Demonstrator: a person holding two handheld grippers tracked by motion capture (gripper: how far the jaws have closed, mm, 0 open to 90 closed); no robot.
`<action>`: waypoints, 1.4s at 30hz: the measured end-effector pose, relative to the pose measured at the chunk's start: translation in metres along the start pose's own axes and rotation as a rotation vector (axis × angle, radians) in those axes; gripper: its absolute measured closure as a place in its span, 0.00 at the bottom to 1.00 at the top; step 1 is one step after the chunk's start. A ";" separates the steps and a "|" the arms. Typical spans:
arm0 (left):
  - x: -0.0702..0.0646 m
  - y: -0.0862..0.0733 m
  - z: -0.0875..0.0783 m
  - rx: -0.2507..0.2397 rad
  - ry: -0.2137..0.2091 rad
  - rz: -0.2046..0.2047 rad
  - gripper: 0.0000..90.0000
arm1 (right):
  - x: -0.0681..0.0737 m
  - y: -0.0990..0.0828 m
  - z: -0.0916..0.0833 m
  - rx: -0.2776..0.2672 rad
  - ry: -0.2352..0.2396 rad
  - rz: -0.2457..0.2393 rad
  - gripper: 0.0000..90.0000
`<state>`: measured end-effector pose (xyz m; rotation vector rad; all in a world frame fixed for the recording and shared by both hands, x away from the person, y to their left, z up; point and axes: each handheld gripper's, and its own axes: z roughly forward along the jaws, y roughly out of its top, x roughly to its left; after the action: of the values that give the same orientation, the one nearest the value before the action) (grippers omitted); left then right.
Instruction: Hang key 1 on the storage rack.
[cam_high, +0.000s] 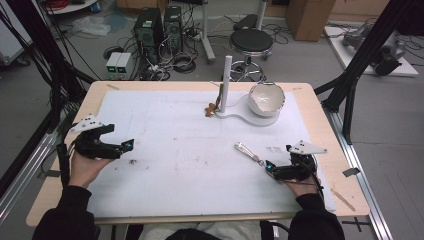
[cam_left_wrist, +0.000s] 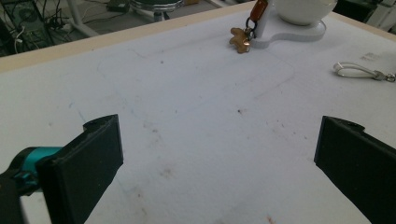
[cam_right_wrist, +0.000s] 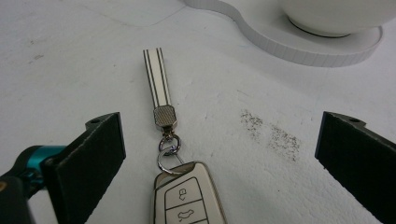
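We hover our right gripper (cam_right_wrist: 219, 154), jaws spread wide, over the white car key fob with striped strap (cam_right_wrist: 187, 198) near the table's right edge; next we close. Left gripper (cam_left_wrist: 215, 163) waits released.

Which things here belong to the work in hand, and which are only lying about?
In hand:
- car key with strap, between the open right gripper jaws

Lying about:
- white bowl on its stand
- gingerbread charm
- left gripper, open over bare mat
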<state>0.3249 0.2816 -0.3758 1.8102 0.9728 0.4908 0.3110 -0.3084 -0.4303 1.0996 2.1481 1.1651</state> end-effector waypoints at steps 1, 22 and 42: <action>0.000 -0.004 -0.001 0.006 0.008 0.000 0.02 | 0.000 0.000 0.000 0.000 0.000 0.000 0.01; 0.007 -0.061 -0.026 0.030 0.095 -0.046 0.02 | 0.001 0.000 0.001 0.008 0.002 -0.003 0.01; 0.011 -0.071 -0.035 0.003 0.095 -0.059 0.02 | 0.005 0.006 0.007 0.028 0.013 -0.028 0.01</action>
<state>0.2790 0.3237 -0.4250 1.7688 1.0891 0.5431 0.3154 -0.2991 -0.4288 1.0738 2.1895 1.1360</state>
